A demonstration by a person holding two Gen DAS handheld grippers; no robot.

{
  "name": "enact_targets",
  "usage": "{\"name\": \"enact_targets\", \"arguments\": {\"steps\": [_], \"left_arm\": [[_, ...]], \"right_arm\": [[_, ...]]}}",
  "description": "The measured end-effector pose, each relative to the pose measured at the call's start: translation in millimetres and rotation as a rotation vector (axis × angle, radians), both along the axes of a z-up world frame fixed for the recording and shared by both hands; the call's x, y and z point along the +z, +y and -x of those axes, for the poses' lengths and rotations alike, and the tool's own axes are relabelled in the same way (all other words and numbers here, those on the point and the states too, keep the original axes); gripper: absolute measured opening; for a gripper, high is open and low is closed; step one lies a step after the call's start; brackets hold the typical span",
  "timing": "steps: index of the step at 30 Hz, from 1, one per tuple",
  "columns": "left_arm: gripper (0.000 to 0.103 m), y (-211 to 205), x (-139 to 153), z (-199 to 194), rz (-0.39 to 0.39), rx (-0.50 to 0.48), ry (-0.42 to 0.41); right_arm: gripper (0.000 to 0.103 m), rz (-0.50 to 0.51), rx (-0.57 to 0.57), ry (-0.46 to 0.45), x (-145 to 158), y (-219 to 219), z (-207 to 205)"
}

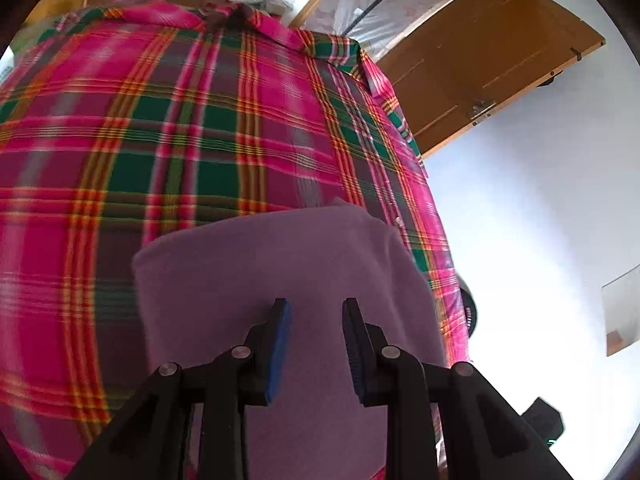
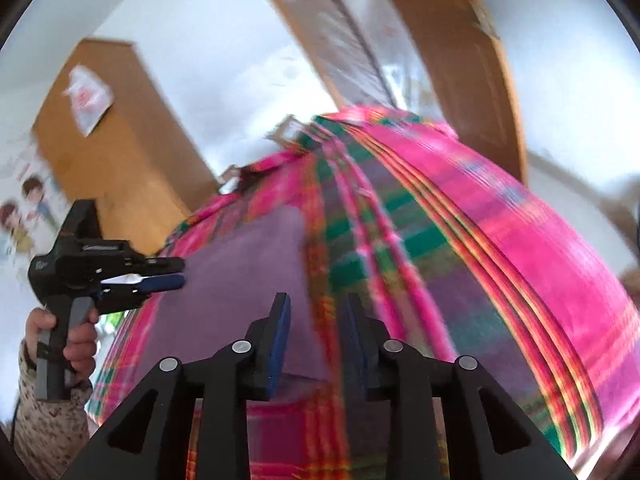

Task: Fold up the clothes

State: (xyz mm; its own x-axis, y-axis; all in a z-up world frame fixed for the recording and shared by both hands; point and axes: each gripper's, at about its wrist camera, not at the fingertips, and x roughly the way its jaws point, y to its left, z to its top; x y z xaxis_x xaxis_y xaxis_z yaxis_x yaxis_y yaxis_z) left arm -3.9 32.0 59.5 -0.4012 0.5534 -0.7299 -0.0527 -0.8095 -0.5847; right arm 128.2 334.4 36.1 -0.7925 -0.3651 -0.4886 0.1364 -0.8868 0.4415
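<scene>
Hovering over a folded lilac knit cloth [image 1: 280, 272]: left tool [image 1: 316, 312], blue-padded fingers [image 1: 282, 332] parted and released, nothing between them. Lying flat on a spread pink, green and orange plaid fabric [image 1: 160, 128], close under both wrist cameras. Poised above the lilac cloth's near edge: right tool [image 2: 316, 308], likewise parted, gripping nothing. Seen from the right wrist at far left: left tool held by a hand [image 2: 76, 338] in a speckled sleeve [image 2: 48, 420]. Beyond the plaid: brown wooden door [image 1: 492, 56], white wall [image 1: 540, 200], much blurred.
</scene>
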Motion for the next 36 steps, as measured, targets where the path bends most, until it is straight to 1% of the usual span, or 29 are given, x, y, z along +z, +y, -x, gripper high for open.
{"name": "enact_targets", "arguments": {"steps": [2, 5, 7, 8, 10, 11, 13, 16, 18, 19, 21, 24, 25, 31, 32, 34, 36], "left_arm": [[0.027, -4, 0, -4, -0.008, -0.001, -0.008], [0.027, -7, -2, -10, -0.003, 0.012, 0.002], [0.027, -10, -5, -16, -0.012, 0.017, 0.005], [0.027, -11, -7, -19, -0.018, 0.017, 0.006], [0.027, -16, -7, -25, -0.039, 0.017, 0.009], [0.027, -17, -8, -25, -0.049, 0.010, 0.005], [0.027, -20, -7, -27, -0.062, 0.009, -0.005], [0.027, -25, -5, -32, -0.062, 0.017, -0.005], [0.027, -28, -5, -34, -0.064, 0.021, -0.003], [0.027, -29, -5, -36, -0.065, 0.022, -0.001], [0.027, -32, -5, -39, -0.066, 0.024, 0.002], [0.027, -34, -6, -41, -0.069, 0.024, 0.002], [0.027, -35, -6, -41, -0.071, 0.025, 0.000], [0.027, -45, -10, -42, -0.089, 0.023, -0.011], [0.027, -46, -11, -42, -0.095, 0.020, -0.014], [0.027, -48, -12, -42, -0.099, 0.023, -0.015], [0.027, -50, -12, -42, -0.099, 0.023, -0.016]], "right_arm": [[0.030, -0.063, 0.061, 0.047, 8, -20, 2], [0.030, -0.210, 0.140, 0.068, 8, -47, 1], [0.030, -0.308, 0.139, 0.061, -2, -54, -3], [0.030, -0.337, 0.131, 0.045, -7, -53, -4], [0.030, -0.363, 0.114, -0.004, -18, -46, -3], [0.038, -0.360, 0.102, -0.023, -22, -41, -2], [0.044, -0.326, 0.055, -0.042, -24, -25, -3], [0.044, -0.327, -0.037, -0.061, -21, -7, -4], [0.044, -0.301, -0.060, -0.069, -18, -1, -2], [0.044, -0.279, -0.060, -0.072, -17, 2, -1], [0.044, -0.241, -0.039, -0.048, -11, -1, -2], [0.044, -0.242, 0.024, -0.001, -5, -16, -4], [0.044, -0.244, 0.034, -0.003, -6, -19, -3], [0.044, -0.252, 0.035, -0.088, -27, -18, 6], [0.044, -0.250, 0.027, -0.094, -27, -14, 5], [0.044, -0.282, -0.019, -0.101, -24, -7, -1], [0.044, -0.280, -0.035, -0.089, -18, -5, -2]]}}
